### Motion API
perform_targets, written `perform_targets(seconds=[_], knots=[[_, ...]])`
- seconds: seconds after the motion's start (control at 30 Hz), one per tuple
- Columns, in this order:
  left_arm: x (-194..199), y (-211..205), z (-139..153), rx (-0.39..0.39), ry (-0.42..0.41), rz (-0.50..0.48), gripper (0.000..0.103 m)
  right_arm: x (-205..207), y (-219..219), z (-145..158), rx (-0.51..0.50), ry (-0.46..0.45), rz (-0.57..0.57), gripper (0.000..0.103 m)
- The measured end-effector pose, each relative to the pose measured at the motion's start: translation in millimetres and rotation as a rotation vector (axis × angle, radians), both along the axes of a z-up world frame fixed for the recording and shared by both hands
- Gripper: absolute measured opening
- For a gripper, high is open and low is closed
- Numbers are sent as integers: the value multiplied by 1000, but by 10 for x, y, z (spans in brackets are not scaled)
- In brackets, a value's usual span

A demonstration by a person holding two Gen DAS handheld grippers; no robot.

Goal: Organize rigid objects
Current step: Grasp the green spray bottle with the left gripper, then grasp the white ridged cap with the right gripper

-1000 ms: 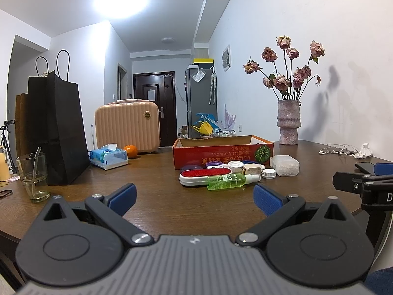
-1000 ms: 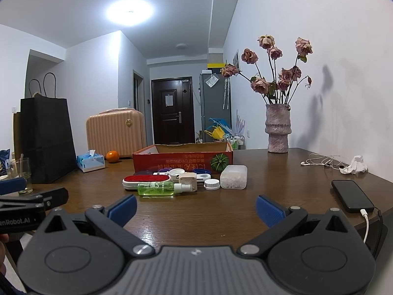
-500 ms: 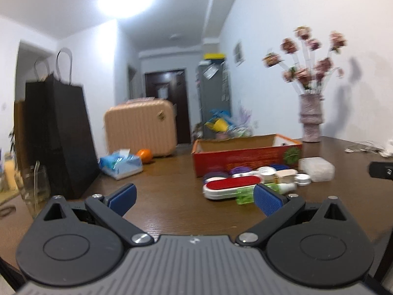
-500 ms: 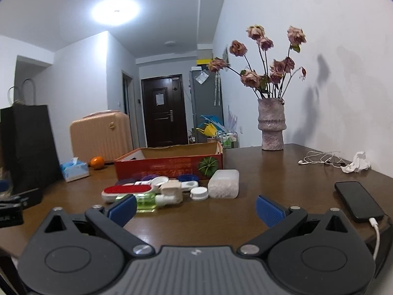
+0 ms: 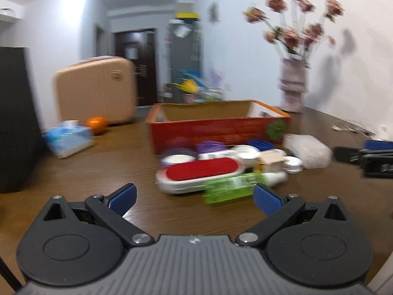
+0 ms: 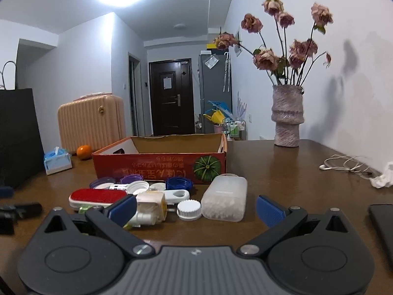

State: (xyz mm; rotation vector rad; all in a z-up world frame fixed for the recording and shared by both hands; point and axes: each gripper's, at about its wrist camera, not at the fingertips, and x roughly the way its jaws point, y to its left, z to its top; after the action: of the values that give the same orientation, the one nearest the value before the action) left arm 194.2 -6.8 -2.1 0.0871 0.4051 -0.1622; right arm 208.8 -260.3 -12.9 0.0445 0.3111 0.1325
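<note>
A pile of small rigid items lies on the brown table in front of an open red cardboard box (image 5: 218, 127) (image 6: 159, 164). It holds a red-topped lint brush (image 5: 200, 172) (image 6: 97, 196), a green spray bottle (image 5: 233, 188), a clear plastic container (image 6: 224, 201) (image 5: 307, 151), several white, blue and purple caps, and a small beige box (image 6: 151, 201). My left gripper (image 5: 194, 196) is open and empty, just short of the brush and bottle. My right gripper (image 6: 195, 207) is open and empty, close in front of the white cap (image 6: 189, 210) and container.
A black paper bag (image 5: 14, 123), a tissue pack (image 5: 67, 139), an orange (image 5: 97, 125) and a peach suitcase (image 5: 95, 91) stand at the left. A vase of dried roses (image 6: 287, 115) stands at the back right. Earphone cables (image 6: 343, 166) and a phone (image 6: 383, 223) lie at the right.
Both grippers have moved forward toward the pile, which looks larger now. The left view has dropped and is blurred by motion. Both stay open.
</note>
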Motion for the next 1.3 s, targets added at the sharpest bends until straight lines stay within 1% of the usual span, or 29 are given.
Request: perform_targets(seconds=[0.03, 0.07, 0.13, 0.2, 0.23, 0.27, 0.33, 0.4, 0.43, 0.53, 0.57, 0.63, 0.67, 0.7, 0.73, 0.77, 0.8, 0.83, 0.9, 0.93, 0.97, 1.0, 1.03, 1.07, 1.13, 1.2, 1.23, 1.3], knots=[[55, -66, -16, 14, -2, -36, 103, 90, -5, -5, -8, 31, 30, 103], [116, -155, -37, 46, -6, -91, 103, 162, -1, -7, -22, 55, 53, 103], [193, -318, -58, 125, -25, -211, 101, 270, 2, -14, -48, 71, 41, 103], [299, -424, -63, 173, -43, -313, 95, 349, -33, -28, -38, 83, 30, 103], [384, -467, -66, 189, -32, -342, 88, 393, -58, -38, -27, 96, 36, 103], [497, -520, -68, 201, 1, -363, 77, 421, -72, -53, -23, 103, 43, 103], [685, -582, -79, 227, 77, -385, 63, 453, -83, -86, -34, 113, 52, 103], [790, -608, -122, 256, 135, -440, 61, 471, -81, -112, -48, 115, 67, 103], [823, -629, -139, 269, 156, -454, 57, 478, -84, -124, -51, 117, 75, 103], [875, -647, -138, 301, 198, -475, 59, 513, -99, -144, -52, 139, 103, 103], [896, -645, -121, 297, 224, -493, 61, 525, -101, -148, -53, 149, 117, 103], [934, -643, -118, 281, 279, -531, 62, 549, -91, -162, -54, 169, 155, 103], [961, -664, -150, 290, 298, -540, 63, 550, -80, -174, -54, 175, 170, 103], [978, -691, -188, 311, 309, -538, 63, 546, -63, -189, -53, 174, 179, 103], [984, -703, -215, 324, 308, -532, 60, 545, -44, -205, -50, 178, 188, 103], [991, -700, -213, 316, 315, -541, 56, 544, -23, -221, -49, 181, 193, 103], [997, -703, -203, 315, 326, -549, 55, 536, -6, -233, -46, 182, 195, 103], [998, -710, -199, 320, 328, -557, 52, 522, 3, -242, -43, 182, 198, 103], [960, -718, -200, 325, 305, -570, 41, 499, -2, -254, -41, 185, 196, 103], [933, -720, -202, 329, 294, -565, 32, 495, -8, -262, -40, 189, 191, 103], [915, -711, -189, 327, 294, -556, 27, 497, -15, -268, -35, 200, 189, 103], [899, -678, -150, 307, 291, -546, 26, 500, -27, -274, -20, 219, 189, 102], [859, -622, -76, 273, 272, -532, 21, 505, -39, -277, 0, 232, 195, 101], [791, -542, 38, 230, 226, -523, 21, 503, -50, -283, 19, 238, 200, 100], [710, -395, 226, 157, 163, -482, 21, 528, -33, -286, 34, 256, 204, 92], [658, -236, 360, 77, 117, -421, 21, 589, 25, -275, 30, 261, 206, 74], [636, -167, 395, 45, 99, -394, 21, 636, 68, -267, 21, 259, 212, 70], [622, -47, 422, -14, 76, -315, 21, 772, 177, -257, -23, 252, 207, 55]])
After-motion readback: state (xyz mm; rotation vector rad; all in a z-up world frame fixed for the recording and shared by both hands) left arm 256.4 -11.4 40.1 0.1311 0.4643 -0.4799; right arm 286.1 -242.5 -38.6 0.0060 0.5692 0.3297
